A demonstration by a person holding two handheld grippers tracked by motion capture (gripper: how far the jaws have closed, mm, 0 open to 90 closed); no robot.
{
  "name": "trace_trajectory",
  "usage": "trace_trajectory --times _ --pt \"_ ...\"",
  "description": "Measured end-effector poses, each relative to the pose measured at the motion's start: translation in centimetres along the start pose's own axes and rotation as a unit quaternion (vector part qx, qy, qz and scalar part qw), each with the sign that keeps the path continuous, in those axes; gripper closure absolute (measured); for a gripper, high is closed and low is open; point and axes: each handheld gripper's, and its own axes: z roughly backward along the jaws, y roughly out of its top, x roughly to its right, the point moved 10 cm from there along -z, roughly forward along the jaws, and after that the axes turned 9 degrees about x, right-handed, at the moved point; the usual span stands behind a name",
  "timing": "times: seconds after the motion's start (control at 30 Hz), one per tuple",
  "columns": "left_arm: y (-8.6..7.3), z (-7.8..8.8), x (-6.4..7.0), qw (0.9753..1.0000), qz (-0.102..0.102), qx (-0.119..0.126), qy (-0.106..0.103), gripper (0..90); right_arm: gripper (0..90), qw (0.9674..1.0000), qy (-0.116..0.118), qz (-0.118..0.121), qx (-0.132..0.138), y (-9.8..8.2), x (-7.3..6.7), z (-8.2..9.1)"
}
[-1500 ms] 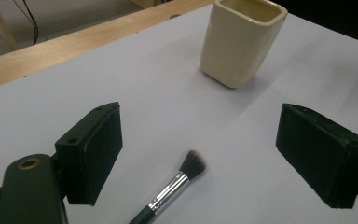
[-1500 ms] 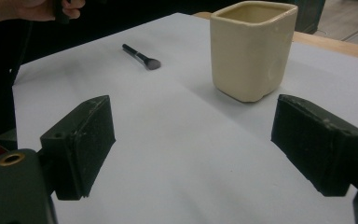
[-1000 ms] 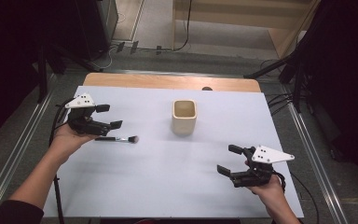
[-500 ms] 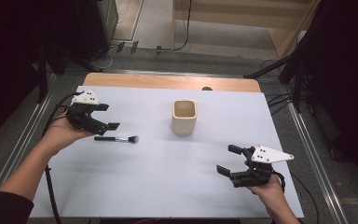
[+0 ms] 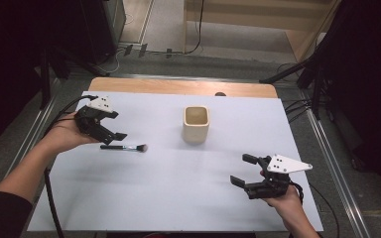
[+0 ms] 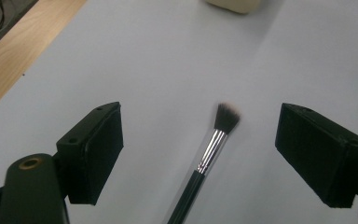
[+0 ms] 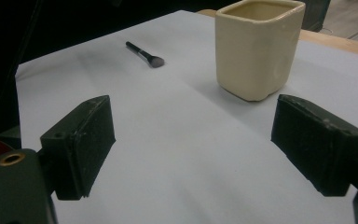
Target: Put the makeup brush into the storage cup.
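Now left claw (jaws wide) over makeup brush, untouched.

A wooden table under a white sheet carries a makeup brush and a cream square cup

In the left gripper view the brush runs off the bottom edge, so the end of its black handle is cut away, and its bristle tip is blurred. The cup shows there only as a sliver of its base at the top edge. In the right gripper view the cup's far rim is clipped by the top edge — its inside cannot be seen. From the high view, the left gripper covers part of the person's hand, and the brush's bristles are too small to make out.
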Motion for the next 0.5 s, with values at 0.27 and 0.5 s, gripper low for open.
trace_trajectory --times 0.27,0.5 --pt "-0.14 -0.09 -0.35 0.9992 -0.023 -0.029 -0.017 16.3 13.9 1.0 0.002 0.002 -0.003 -0.07 -0.03 -0.05" --pt "-0.37 -0.44 -0.43 0.9975 -0.04 -0.035 -0.046 19.4 13.9 1.0 0.006 0.003 -0.001 0.02 -0.15 -0.06"
